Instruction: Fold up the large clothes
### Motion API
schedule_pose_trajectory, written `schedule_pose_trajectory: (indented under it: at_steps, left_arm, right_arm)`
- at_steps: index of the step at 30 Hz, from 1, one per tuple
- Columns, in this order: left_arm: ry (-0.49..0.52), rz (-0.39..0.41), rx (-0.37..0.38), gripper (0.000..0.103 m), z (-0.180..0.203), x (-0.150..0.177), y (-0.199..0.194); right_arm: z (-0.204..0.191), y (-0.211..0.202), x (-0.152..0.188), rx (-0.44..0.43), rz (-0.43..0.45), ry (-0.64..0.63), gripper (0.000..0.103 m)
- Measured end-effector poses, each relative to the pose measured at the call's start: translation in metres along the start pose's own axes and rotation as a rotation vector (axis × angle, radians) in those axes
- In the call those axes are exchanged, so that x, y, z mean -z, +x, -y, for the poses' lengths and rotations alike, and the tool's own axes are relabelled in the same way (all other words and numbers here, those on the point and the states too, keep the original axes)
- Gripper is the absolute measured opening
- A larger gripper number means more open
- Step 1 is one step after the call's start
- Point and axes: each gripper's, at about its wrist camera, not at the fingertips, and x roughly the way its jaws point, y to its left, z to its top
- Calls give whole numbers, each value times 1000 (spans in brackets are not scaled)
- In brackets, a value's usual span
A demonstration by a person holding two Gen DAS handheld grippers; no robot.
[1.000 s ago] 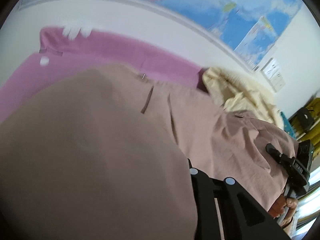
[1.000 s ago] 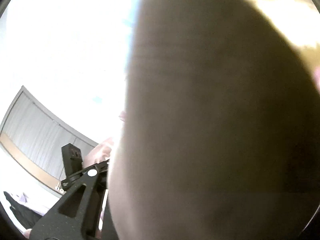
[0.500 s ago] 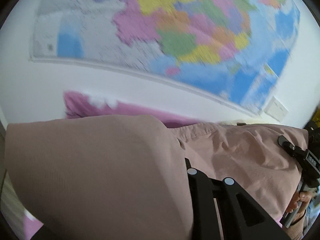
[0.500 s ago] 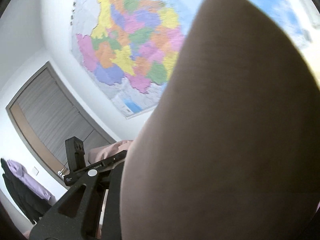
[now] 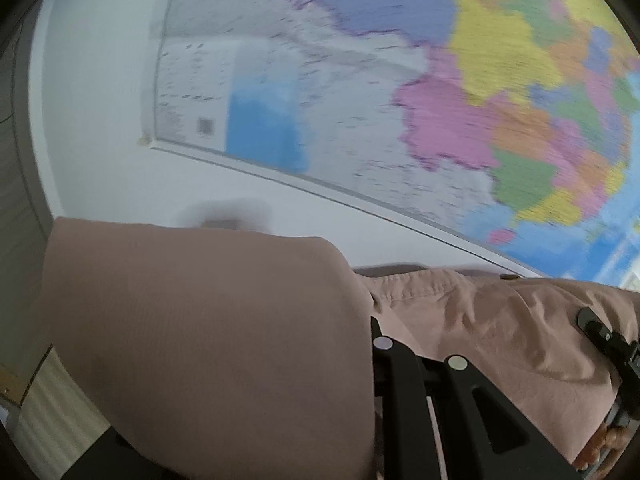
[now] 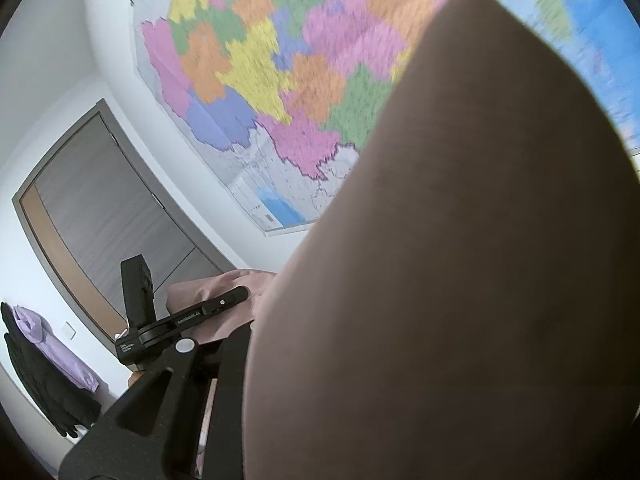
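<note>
1. We are holding the left gripper [image 5: 372, 364] up toward the wall; cloth is draping over its left finger and the jaws are gripping the garment [image 5: 208, 320], which covers the lower left of the left wrist view.
2. We are seeing that gripper from the right wrist too [image 6: 236, 294], with its finger lying across a bunched pink-brown fold [image 6: 224, 312].
3. We are holding the right gripper [image 6: 236, 344] raised as well; the garment is hanging over its right finger and filling most of that view, pinched in the jaws as far as we can tell.
4. In the left wrist view the right gripper [image 5: 592, 324] is showing at the far right edge, with the garment stretching between the two.
5. Beyond the cloth, we are facing a coloured wall map [image 5: 440, 100] on a white wall.
6. Far left in the right wrist view, a grey door [image 6: 112, 216] is standing beside hanging dark and lilac clothes [image 6: 44, 360].
</note>
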Motion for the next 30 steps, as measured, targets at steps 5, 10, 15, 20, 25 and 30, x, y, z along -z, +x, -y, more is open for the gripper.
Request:
schedule_pose_trajectory:
  at_steps: [5,10,15,20,25,30]
  left_arm:
    - [-45,10,-39,14,-36,-13,20]
    - [-110,38,-63,14,-72,-16,36]
    - [-130,-71,-142,14,-106,20,89]
    - [-164,-149,-168,15,-129,53,118]
    - [-151,-153,-166,17,-132,54,116]
    - [-132,-161,-176,18,-130,58,117]
  right_arm:
    - [-10,29,13,-32,-13,-14,20]
    - [-15,54,33,-45,-27,-86,20]
    - [18,80,97,-5,-201,-63,21]
    - [40,79,130,7,-297,-15,28]
    - [41,53,137,9,-326,-16,43]
    - [65,21,134,1,-334,49,62]
